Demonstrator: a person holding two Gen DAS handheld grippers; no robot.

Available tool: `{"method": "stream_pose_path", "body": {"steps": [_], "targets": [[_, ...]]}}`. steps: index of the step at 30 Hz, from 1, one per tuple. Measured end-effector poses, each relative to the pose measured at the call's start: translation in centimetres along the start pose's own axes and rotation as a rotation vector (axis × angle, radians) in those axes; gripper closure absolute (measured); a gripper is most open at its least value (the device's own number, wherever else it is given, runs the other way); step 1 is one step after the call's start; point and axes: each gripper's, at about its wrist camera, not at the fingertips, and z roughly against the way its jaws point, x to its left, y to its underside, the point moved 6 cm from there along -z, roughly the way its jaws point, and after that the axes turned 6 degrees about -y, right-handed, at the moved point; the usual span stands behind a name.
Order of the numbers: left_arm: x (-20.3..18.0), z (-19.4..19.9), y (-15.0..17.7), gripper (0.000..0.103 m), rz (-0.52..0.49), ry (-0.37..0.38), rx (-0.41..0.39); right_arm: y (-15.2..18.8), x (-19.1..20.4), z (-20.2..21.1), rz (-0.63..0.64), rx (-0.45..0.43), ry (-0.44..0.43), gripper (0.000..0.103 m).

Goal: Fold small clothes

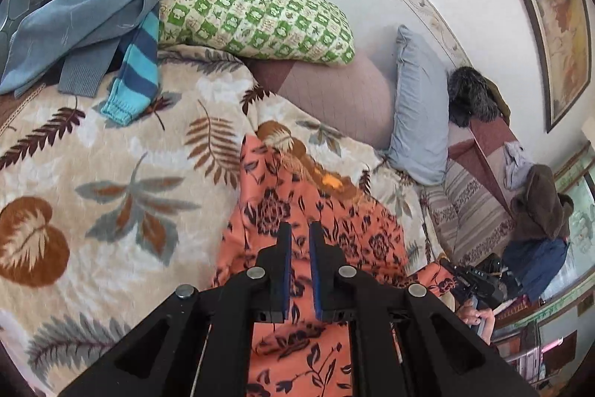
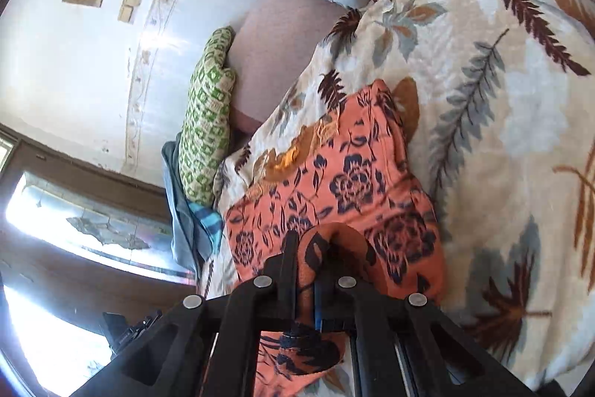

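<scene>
An orange garment with dark blue flowers (image 1: 327, 222) lies on the leaf-print blanket (image 1: 111, 173). My left gripper (image 1: 300, 229) hovers just above the garment, its jaws a narrow gap apart with no cloth between them. In the right wrist view the same garment (image 2: 353, 181) lies on the blanket (image 2: 502, 136). My right gripper (image 2: 310, 244) is shut on a bunched fold of the garment's near edge, which bulges over its fingers. The right gripper and the hand holding it also show in the left wrist view (image 1: 472, 281), at the garment's right edge.
A green checked pillow (image 1: 256, 13), a blue pillow (image 1: 420, 106) and a mauve cushion (image 1: 334, 92) line the wall. A blue sweater (image 1: 93, 13) and a striped knit sleeve (image 1: 134, 77) lie at the far left. Dark clothes (image 1: 539, 211) hang at the right.
</scene>
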Motion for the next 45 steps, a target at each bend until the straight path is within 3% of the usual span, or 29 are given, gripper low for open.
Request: {"method": "stream_pose_path", "body": {"steps": [3,5,7,8,11,14,17,19,22,27,29,30,32,36,38,45], "targets": [[0.5,-3.2,-2.8,0.094,0.028,-0.041,0.018,-4.0,-0.8,-3.4,-0.047,-0.027,-0.026,0.097],[0.4,-4.5,-2.4,0.094,0.033,-0.027,0.036,-5.5,-1.8,-5.5,-0.080,-0.050,-0.049,0.097],[0.2,-5.4,0.1,0.092,-0.015,-0.063,0.094,-6.1,-2.9,-7.0,-0.110,-0.071,-0.079,0.097],[0.4,-5.7,2.0,0.086,-0.043,-0.099,0.138,-6.1,-3.6,-7.5,-0.118,-0.067,-0.077,0.097],[1.6,-4.7,8.3,0.075,-0.087,-0.167,0.208,-5.7,-5.2,-8.9,-0.126,-0.014,-0.028,0.097],[3.6,-2.6,14.2,0.061,-0.023,-0.212,0.263,-5.6,-5.3,-8.7,-0.098,-0.019,-0.007,0.097],[4.6,-1.3,19.0,0.051,0.079,-0.197,0.321,-5.1,-4.7,-8.2,-0.069,-0.030,-0.005,0.097],[4.3,-1.5,20.9,0.049,0.112,-0.191,0.342,-4.8,-4.6,-8.0,-0.061,-0.037,-0.006,0.097],[3.7,-2.7,22.3,0.037,0.160,-0.192,0.339,-4.4,-4.6,-7.6,-0.056,-0.057,-0.004,0.097],[3.4,-5.3,23.1,0.036,0.199,-0.172,0.335,-3.7,-4.6,-6.8,-0.034,-0.073,0.000,0.097],[3.1,-5.7,23.2,0.039,0.200,-0.158,0.313,-3.5,-4.5,-6.5,-0.004,-0.069,0.021,0.097],[2.7,-5.9,23.1,0.045,0.176,-0.153,0.295,-3.4,-4.5,-6.4,0.010,-0.067,0.027,0.097],[2.6,-6.5,23.3,0.092,0.140,-0.173,0.305,-3.4,-4.5,-6.2,0.031,-0.060,0.040,0.097],[2.4,-6.6,23.2,0.096,0.140,-0.161,0.288,-3.6,-4.0,-5.7,0.048,-0.055,0.022,0.097],[1.4,-5.8,21.8,0.096,0.114,-0.118,0.254,-3.9,-3.6,-5.4,0.050,-0.056,-0.002,0.097],[-1.6,-5.0,10.9,0.096,0.054,-0.009,0.122,-6.8,-1.6,-6.0,0.067,-0.097,-0.058,0.097]]}}
